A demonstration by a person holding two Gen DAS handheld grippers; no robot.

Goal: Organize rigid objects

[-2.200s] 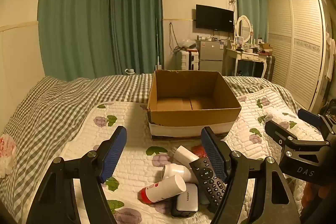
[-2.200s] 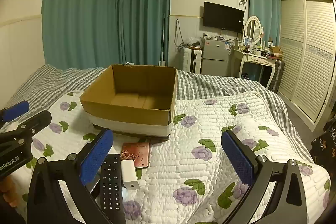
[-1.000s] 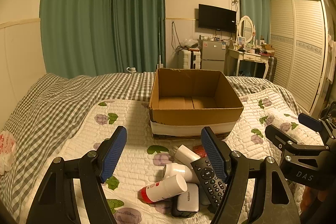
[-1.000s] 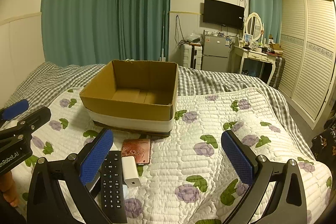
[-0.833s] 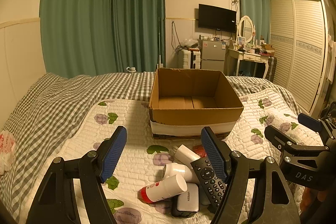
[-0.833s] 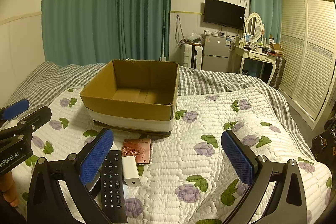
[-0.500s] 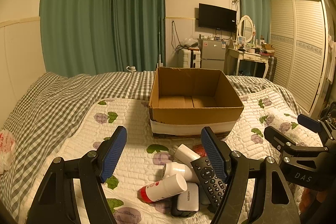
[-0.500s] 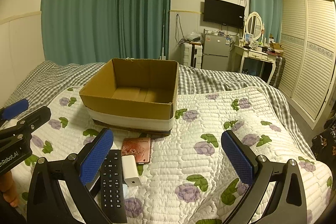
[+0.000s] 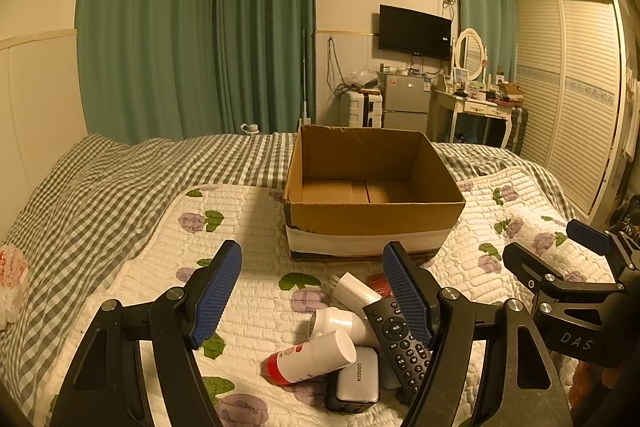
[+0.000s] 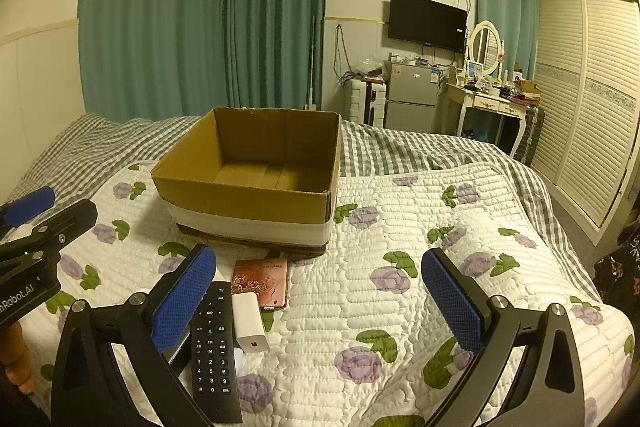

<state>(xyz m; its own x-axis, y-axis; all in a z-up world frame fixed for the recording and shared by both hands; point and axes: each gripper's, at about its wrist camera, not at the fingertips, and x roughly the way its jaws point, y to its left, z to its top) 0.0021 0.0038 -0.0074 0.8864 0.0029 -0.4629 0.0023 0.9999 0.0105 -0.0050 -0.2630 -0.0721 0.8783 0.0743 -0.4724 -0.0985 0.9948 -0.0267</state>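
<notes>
An open, empty cardboard box (image 9: pixel 372 219) stands on the quilted bed; it also shows in the right wrist view (image 10: pixel 256 203). In front of it lies a pile: a black remote (image 9: pixel 396 341), a white bottle with a red end (image 9: pixel 310 357), a white jar (image 9: pixel 340 321), a white charger (image 9: pixel 354 289) and a grey UGREEN charger (image 9: pixel 358 379). The right wrist view shows the remote (image 10: pixel 212 347), a white charger (image 10: pixel 249 321) and a pink card (image 10: pixel 262 281). My left gripper (image 9: pixel 312 297) is open above the pile. My right gripper (image 10: pixel 320 301) is open, to the right of the pile.
The bed carries a floral quilt (image 10: pixel 420 291) over a grey checked blanket (image 9: pixel 92 195). A red-and-white bag (image 9: pixel 12 279) lies at the far left. Green curtains, a fridge, a dresser and a wardrobe (image 10: pixel 592 115) stand beyond the bed.
Both grippers have drifted only slightly; the views shift a little. The objects on the bed have not moved.
</notes>
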